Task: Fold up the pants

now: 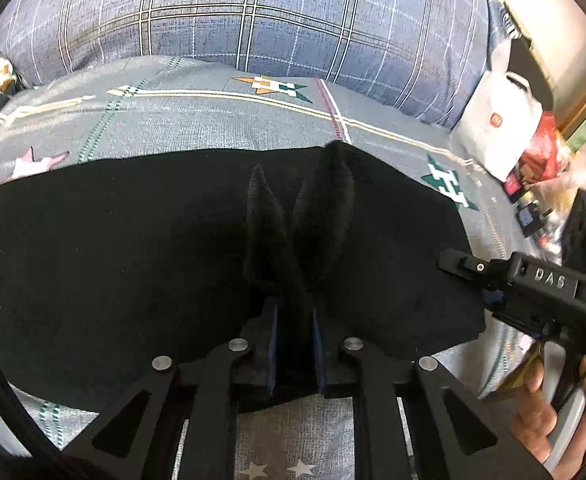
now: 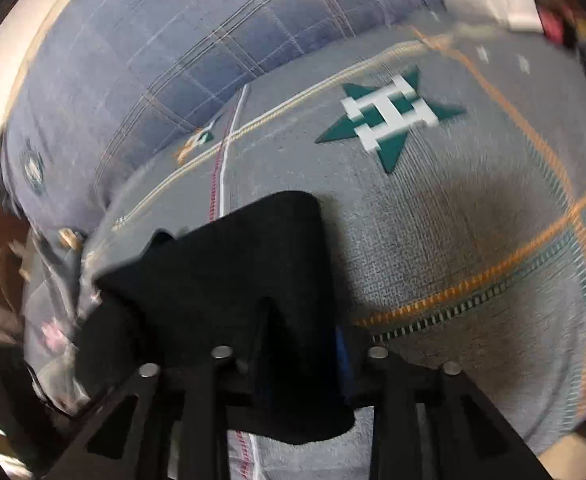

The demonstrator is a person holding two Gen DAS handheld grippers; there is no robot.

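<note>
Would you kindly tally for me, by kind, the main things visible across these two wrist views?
Black pants: 1
Grippers: 2 (left gripper, right gripper)
Grey patterned bedsheet: 1
Blue plaid duvet: 1
White bag: 1
Total: 6

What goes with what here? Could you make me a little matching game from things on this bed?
Things:
1. pants
2. star
3. bag
4. pillow

Descriptions:
A. white, at the bed's edge
B. black, pinched in both claws
C. blue plaid, at the far side
D. green, printed on the sheet

Pairs: 1-B, 2-D, 3-A, 4-C
</note>
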